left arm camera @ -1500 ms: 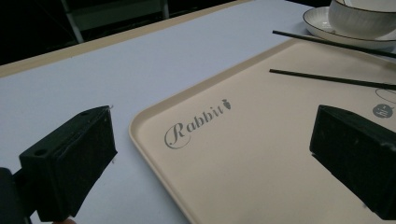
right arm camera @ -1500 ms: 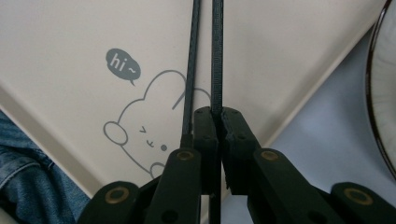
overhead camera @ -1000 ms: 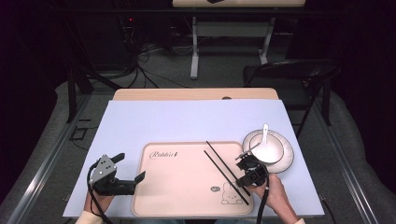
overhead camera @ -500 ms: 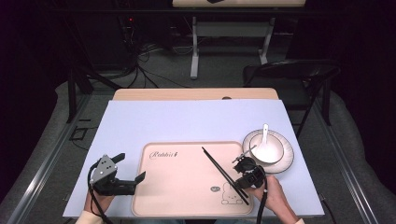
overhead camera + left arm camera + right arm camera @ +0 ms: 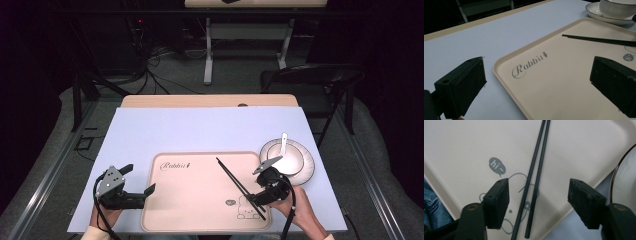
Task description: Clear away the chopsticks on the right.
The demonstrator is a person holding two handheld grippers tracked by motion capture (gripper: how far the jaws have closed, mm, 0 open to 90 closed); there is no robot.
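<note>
Dark room, lavender table [image 5: 200, 130], beige tray [image 5: 200, 200]

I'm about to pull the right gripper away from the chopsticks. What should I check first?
1. Right gripper jaws apart, just been opening, pads off the chopsticks: ok.
2. Chopsticks lie flat, side by side on the tray: ok.
3. Chopstick ends inside the tray rim: cannot tell.
4. Bowl and spoon sit on the plate, clear of the gripper: ok.
5. Left gripper open at the tray's left edge: ok.

Dark room; grey floor [image 5: 60, 150]; black folding chair [image 5: 312, 77] at right; white-legged table [image 5: 245, 30] behind
</note>
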